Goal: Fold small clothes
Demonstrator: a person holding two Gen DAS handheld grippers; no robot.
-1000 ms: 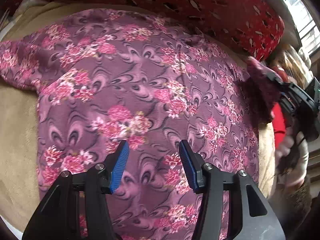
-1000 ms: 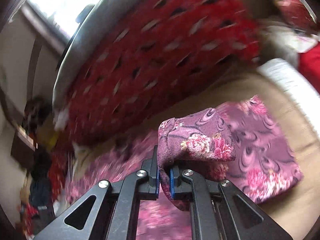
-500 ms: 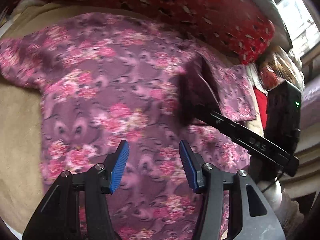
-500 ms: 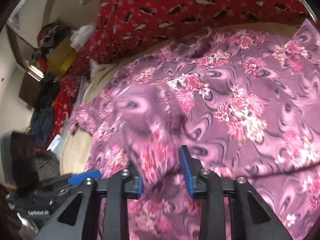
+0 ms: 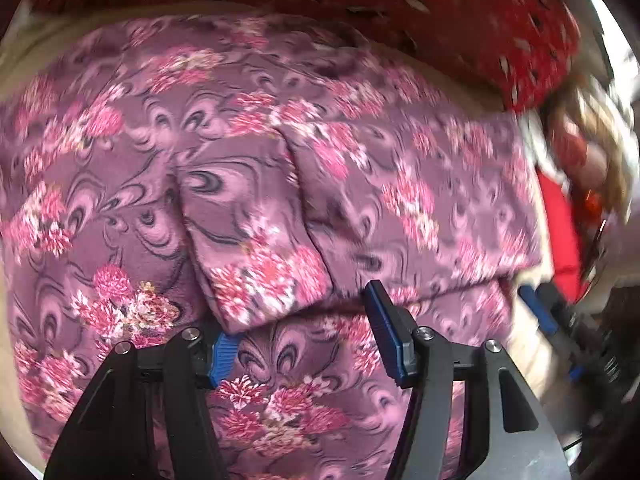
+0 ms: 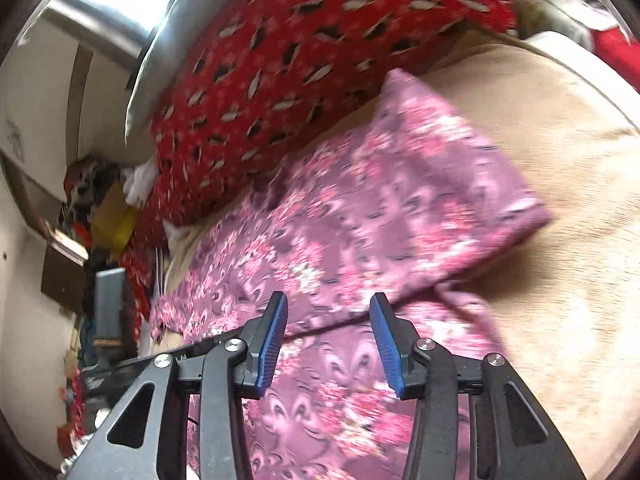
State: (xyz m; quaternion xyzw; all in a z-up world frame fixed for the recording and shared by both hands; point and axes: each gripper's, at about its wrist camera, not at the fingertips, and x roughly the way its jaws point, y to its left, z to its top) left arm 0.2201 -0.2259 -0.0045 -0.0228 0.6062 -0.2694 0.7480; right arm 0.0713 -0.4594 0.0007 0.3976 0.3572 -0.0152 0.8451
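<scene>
The right tool [image 6: 328, 340] has its blue-padded jaws apart and widening, with nothing between them; it hangs just above the purple fleece garment with pink flowers [image 6: 360, 220]. The left tool [image 5: 308, 336] also stands with jaws apart and widening. The end of a folded-in sleeve [image 5: 256, 248] droops over its left pad, but the pads do not press on the cloth, so it holds nothing.

The garment lies spread on a beige blanket-covered bed [image 6: 560, 200], its far edge close to a red patterned pillow [image 6: 300, 40]. In the left wrist view one sleeve already lies folded in across the middle of the body, and the cloth on that side has been doubled over, its straight edge running above the lower layer. In the right wrist view the other sleeve [image 6: 172, 316] seems to lie stretched out unfolded.

By my reading the task is early to midway: one side is folded in. The other side, the fold along the length and any other clothes remain.
</scene>
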